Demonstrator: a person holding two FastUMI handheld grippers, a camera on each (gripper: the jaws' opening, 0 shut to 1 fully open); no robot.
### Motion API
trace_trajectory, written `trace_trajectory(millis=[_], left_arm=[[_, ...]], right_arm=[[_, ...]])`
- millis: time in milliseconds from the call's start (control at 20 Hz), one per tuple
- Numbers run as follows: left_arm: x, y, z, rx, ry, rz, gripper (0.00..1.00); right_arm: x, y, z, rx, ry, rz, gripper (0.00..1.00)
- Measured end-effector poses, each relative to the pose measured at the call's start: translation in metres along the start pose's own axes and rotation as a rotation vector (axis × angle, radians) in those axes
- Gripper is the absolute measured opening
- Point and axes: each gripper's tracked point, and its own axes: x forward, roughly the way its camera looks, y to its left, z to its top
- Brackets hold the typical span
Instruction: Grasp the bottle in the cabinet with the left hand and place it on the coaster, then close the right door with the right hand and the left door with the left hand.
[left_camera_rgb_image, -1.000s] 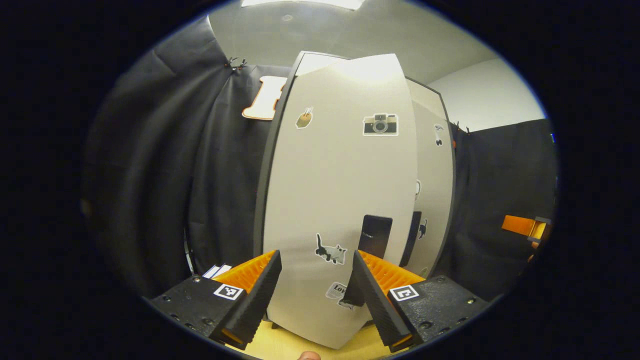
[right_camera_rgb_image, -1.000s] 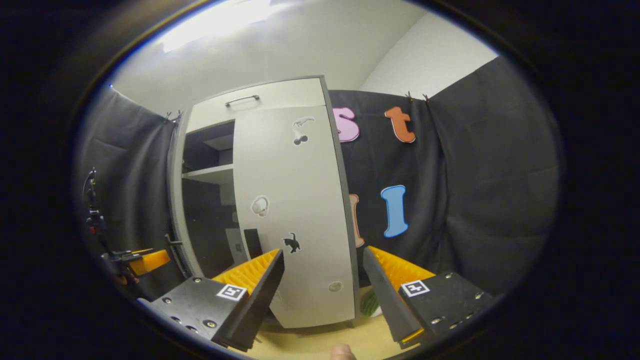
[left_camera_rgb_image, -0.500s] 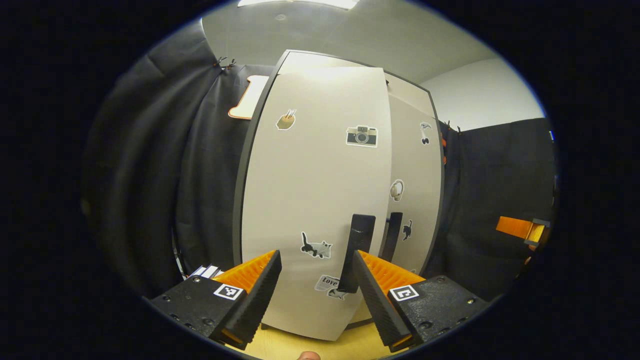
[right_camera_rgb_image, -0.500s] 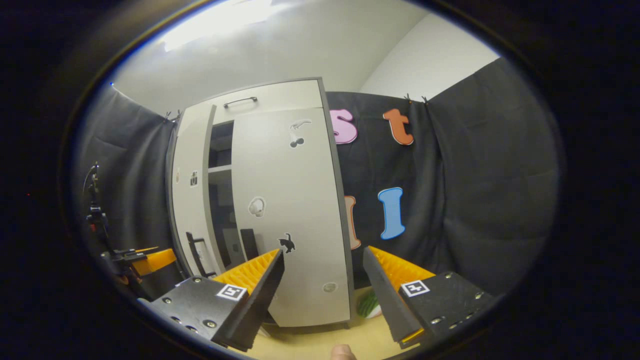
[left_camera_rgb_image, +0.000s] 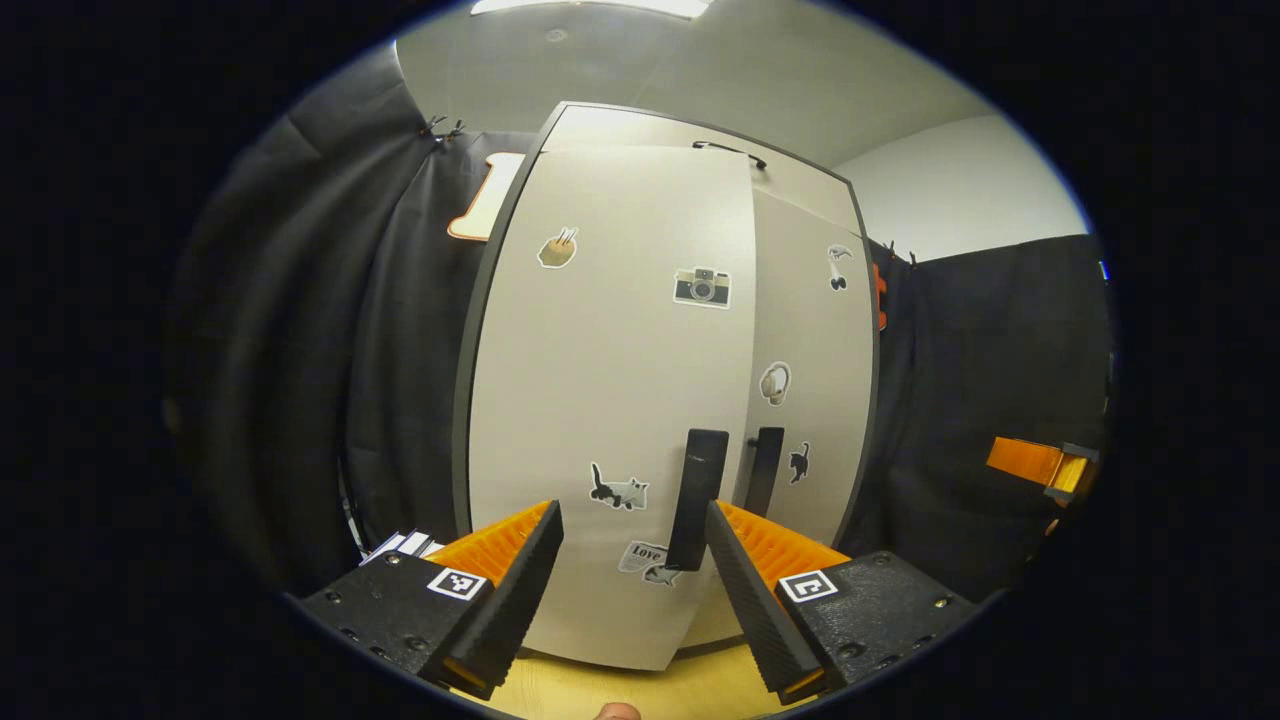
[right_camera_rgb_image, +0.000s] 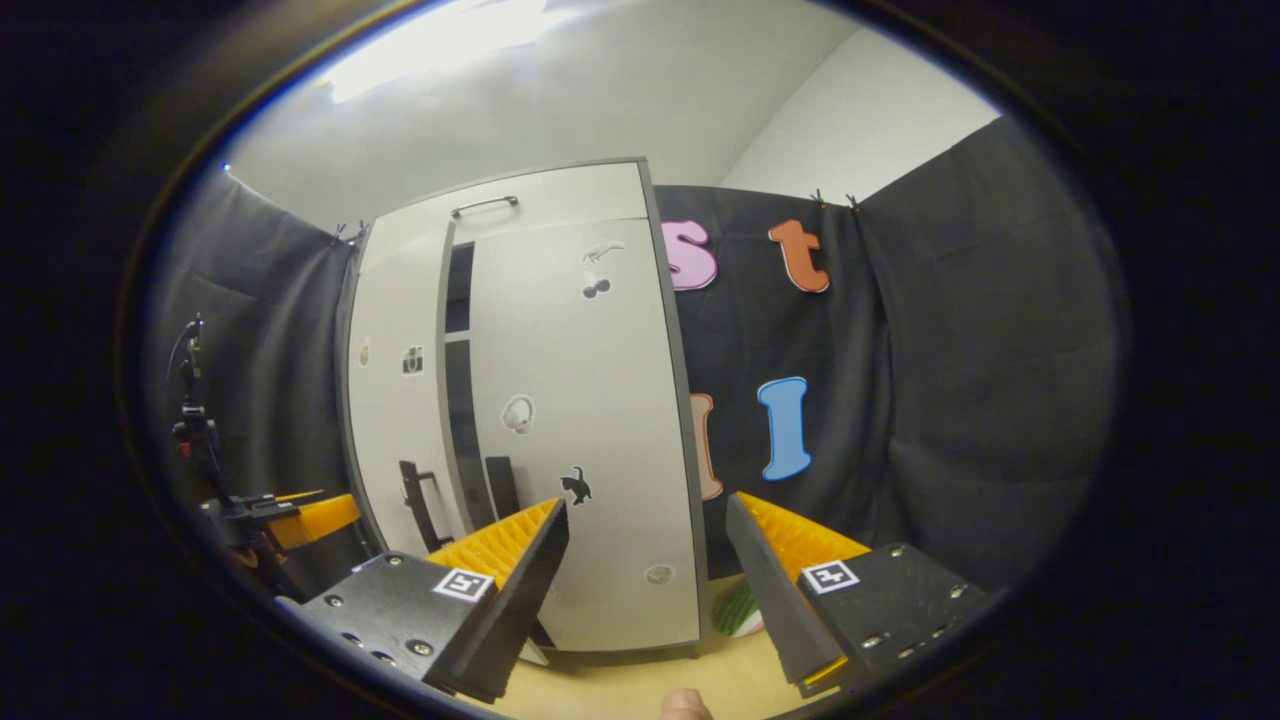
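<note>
Cabinet (left_camera_rgb_image: 620, 400) stands just ahead of the left gripper (left_camera_rgb_image: 632, 560), whose jaws gape wide and hold nothing; its left door (left_camera_rgb_image: 610, 380) sits nearly shut, a dark slit beside the right door (right_camera_rgb_image: 590, 420); the right gripper (right_camera_rgb_image: 648, 560), jaws wide, hangs apart over the table (right_camera_rgb_image: 640, 680).
</note>
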Motion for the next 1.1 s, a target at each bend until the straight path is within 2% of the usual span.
trace_trajectory(millis=[200, 250, 300, 400, 450, 500, 600, 650, 850, 900, 950, 1100], left_arm=[[0.001, -0.009, 0.009, 0.008, 0.008, 0.015, 0.91], [0.001, -0.013, 0.014, 0.005, 0.009, 0.019, 0.91], [0.002, -0.019, 0.021, 0.002, 0.006, 0.025, 0.91], [0.004, -0.032, 0.038, 0.002, -0.014, 0.033, 0.91], [0.005, -0.040, 0.047, 0.006, -0.028, 0.034, 0.91], [0.007, -0.049, 0.053, 0.011, -0.036, 0.037, 0.91], [0.009, -0.068, 0.062, 0.015, -0.038, 0.040, 0.91], [0.010, -0.079, 0.065, 0.013, -0.043, 0.038, 0.91], [0.010, -0.117, 0.068, 0.023, -0.056, 0.045, 0.91], [0.010, -0.127, 0.066, 0.031, -0.054, 0.050, 0.91], [0.009, -0.135, 0.067, 0.037, -0.057, 0.055, 0.91], [0.008, -0.158, 0.065, 0.049, -0.062, 0.082, 0.91]], right_arm=[[0.005, -0.004, 0.006, -0.006, -0.008, 0.007, 0.96], [0.008, -0.005, 0.008, -0.004, -0.009, 0.011, 0.92], [0.011, -0.007, 0.012, 0.000, -0.016, 0.017, 0.96], [0.015, -0.011, 0.022, 0.006, -0.032, 0.027, 0.96], [0.018, -0.014, 0.026, 0.008, -0.039, 0.031, 0.92], [0.021, -0.016, 0.031, 0.008, -0.047, 0.038, 0.97], [0.024, -0.022, 0.038, 0.006, -0.056, 0.055, 0.97], [0.025, -0.025, 0.041, 0.006, -0.059, 0.065, 0.92], [0.030, -0.046, 0.044, -0.006, -0.060, 0.098, 0.92], [0.031, -0.052, 0.044, -0.010, -0.057, 0.105, 0.96], [0.032, -0.058, 0.045, -0.012, -0.056, 0.113, 0.92], [0.032, -0.073, 0.046, -0.020, -0.051, 0.143, 0.92]])
